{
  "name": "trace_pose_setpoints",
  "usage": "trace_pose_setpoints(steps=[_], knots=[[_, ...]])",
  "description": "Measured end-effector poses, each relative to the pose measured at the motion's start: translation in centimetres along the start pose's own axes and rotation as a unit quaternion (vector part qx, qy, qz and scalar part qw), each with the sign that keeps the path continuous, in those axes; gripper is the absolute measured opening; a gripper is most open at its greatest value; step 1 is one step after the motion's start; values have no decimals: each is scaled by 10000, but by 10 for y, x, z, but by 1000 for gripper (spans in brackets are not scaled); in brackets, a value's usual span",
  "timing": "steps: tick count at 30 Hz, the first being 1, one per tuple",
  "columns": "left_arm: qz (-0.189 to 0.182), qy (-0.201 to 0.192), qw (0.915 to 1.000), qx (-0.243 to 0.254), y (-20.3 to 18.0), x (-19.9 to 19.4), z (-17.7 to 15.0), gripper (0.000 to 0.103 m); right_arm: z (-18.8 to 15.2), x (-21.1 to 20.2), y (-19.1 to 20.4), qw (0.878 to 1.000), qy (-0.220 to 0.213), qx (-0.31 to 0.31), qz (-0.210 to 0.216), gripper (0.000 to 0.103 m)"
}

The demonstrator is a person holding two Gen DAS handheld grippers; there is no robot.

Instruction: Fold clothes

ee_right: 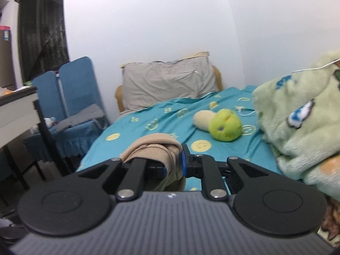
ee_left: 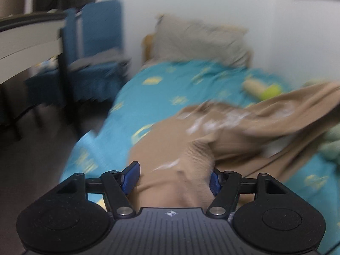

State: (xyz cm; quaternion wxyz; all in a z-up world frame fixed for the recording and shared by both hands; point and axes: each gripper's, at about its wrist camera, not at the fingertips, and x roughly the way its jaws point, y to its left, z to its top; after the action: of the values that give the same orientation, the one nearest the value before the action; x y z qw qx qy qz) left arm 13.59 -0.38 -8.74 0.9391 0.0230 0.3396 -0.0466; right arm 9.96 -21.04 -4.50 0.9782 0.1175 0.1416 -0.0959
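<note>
A bed with a teal sheet printed in yellow emblems fills both views. A grey pillow leans against the headboard at the far end. A fluffy pale-green blanket is heaped along the right side of the bed. A blue folding chair stands on the floor to the left of the bed, beside a desk.

The tan garment lies spread across the sheet in the left wrist view, much blurred, its far part lifted toward the right edge of the picture. A green and cream plush toy rests on the sheet beyond it, near the blanket.

The left gripper has its blue pads set fairly wide apart, with a thick bunch of the tan cloth filling the gap and touching both. The right gripper is nearly closed, pinching a ribbed fold of the same garment, which bulges up over the left finger.
</note>
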Motion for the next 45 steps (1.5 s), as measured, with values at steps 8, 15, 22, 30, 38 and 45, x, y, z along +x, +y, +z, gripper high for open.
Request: trace_pose_setpoints(steps=[8,15,22,30,38,45], knots=[[497,-302,9965,-600,27,-28,15,77,-16,37,-8,9919,1164,-102,-508,28],[822,-982,9823,-1367,50,-53,27,79,-53,68,-4,9703,2314,-514,-482,72],[858,-1671,9715,-1446,43,-77,33,85,-33,48,-10,9878,1397,31,-685,77],[906,-3202,9298,-1572,27,-173,88,86,75,-43,13,9942,-706,232,-780,89],[777,-4132,8905,-1739,27,-332,181,88,218,-164,33,9859,-1671,128,-37,89],[337,-4353,8806,-1843,45,-483,238,89,322,-292,56,9733,-2250,1,461,89]])
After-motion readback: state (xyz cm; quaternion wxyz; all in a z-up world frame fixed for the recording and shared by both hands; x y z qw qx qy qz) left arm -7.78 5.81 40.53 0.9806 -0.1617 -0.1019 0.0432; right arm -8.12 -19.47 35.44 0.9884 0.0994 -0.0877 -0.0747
